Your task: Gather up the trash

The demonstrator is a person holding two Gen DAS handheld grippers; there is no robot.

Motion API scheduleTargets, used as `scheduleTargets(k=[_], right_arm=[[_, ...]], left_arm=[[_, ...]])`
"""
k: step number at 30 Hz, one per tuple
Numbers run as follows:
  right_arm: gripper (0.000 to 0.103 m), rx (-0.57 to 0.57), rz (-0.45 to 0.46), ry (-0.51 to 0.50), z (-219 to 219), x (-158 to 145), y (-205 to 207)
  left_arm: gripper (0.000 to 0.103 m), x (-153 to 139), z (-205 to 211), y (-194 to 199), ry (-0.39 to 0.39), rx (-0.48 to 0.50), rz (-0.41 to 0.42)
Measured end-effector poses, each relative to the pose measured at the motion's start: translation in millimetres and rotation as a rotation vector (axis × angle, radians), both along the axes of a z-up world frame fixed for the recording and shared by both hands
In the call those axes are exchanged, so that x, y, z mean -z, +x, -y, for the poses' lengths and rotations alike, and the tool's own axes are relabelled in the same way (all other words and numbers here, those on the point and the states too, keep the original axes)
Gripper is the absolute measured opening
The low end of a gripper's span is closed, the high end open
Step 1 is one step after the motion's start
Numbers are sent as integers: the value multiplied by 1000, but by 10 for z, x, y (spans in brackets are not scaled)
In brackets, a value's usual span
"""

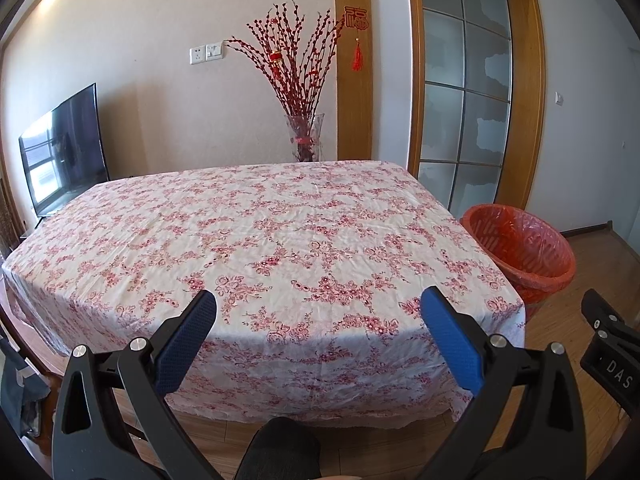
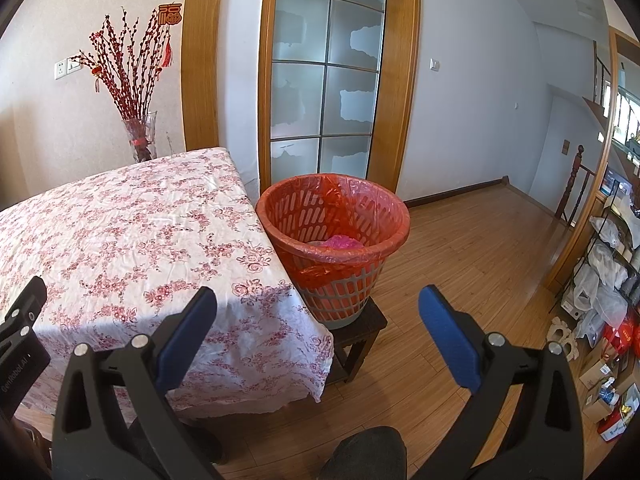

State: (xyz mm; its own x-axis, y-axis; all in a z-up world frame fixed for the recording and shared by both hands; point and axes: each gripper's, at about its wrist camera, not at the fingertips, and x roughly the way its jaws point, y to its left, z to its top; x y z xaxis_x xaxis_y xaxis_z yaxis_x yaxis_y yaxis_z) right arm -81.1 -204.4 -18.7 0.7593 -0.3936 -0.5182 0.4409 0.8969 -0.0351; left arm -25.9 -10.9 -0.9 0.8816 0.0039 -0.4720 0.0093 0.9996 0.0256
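A grey slatted trash basket (image 2: pixel 336 240) lined with a red plastic bag stands on a low dark stool (image 2: pixel 360 336) at the table's right side; it also shows in the left wrist view (image 1: pixel 520 248). Pink crumpled trash (image 2: pixel 340 242) lies at its bottom. The table has a white cloth with red flowers (image 1: pixel 260 240), also in the right wrist view (image 2: pixel 132 240); I see no loose trash on it. My left gripper (image 1: pixel 318 312) is open and empty above the table's near edge. My right gripper (image 2: pixel 318 312) is open and empty, in front of the basket.
A glass vase of red branches (image 1: pixel 304 136) stands behind the table, a TV (image 1: pixel 64 152) at the left. A glass-panel door (image 2: pixel 328 80) is behind the basket. Shelves with bags and boxes (image 2: pixel 608 300) stand at far right. Wooden floor (image 2: pixel 480 260) extends right.
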Motion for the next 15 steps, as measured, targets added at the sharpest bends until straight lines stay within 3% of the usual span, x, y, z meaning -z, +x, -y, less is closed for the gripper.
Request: scheduleTargets(k=[15], right_arm=[[99,-1,-2,4,14,3,2]], left_arm=[[100,-6,10,1,0,0,-2]])
